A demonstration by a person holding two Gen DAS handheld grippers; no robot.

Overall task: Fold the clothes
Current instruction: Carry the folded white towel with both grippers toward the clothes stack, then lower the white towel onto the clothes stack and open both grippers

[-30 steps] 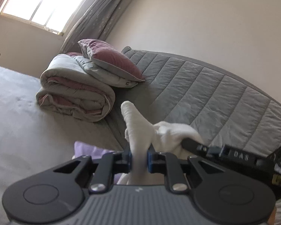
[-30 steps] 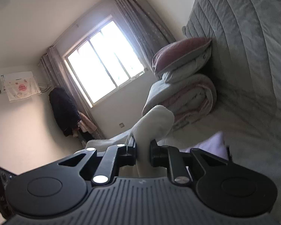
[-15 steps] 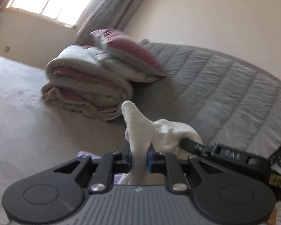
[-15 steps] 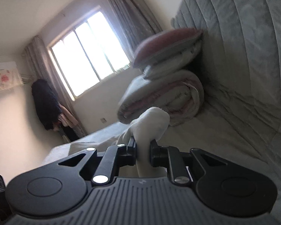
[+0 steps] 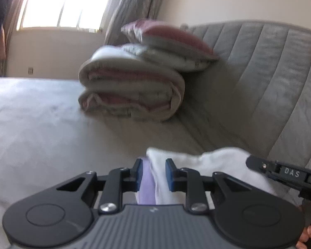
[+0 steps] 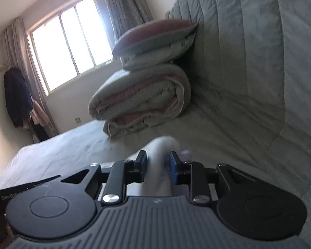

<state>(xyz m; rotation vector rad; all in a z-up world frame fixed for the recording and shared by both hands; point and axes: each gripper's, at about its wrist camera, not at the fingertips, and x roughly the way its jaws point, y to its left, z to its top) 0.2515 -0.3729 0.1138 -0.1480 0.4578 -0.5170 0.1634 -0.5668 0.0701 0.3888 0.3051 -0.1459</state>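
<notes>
- White cloth, a garment (image 5: 215,166), runs between the two hand-held grippers low over the grey bed (image 5: 41,128); it is held at two points, I judge, so that an edge can be carried as one line and not sag.
- In the left wrist view, the left gripper (image 5: 151,175) has its blue-padded fingers (image 5: 169,174) parted wider than the fabric between them. White cloth and a lilac piece (image 5: 147,184) both pass through the gap, but the pads do not look pressed on them, so this grip reads as slack or let go.
- The right gripper (image 6: 158,167) straddles a bunched fold of the white garment, pads near each side. Blur keeps me from telling whether it is pinching or has just eased off.
- The right tool's black tip also shows in the left view, touching the far end of the white cloth, so both tools work the same piece, side by side.
- Whether the lilac piece is part of the same garment or another lying under it, I cannot tell.
- A folded quilt (image 5: 130,93) and pillow (image 5: 168,39) sit stacked against the padded headboard (image 5: 269,72), well apart from the garment, leaving the mattress free as a folding surface.
- This fits either a fold being laid down or cloth being gathered for one.
</notes>
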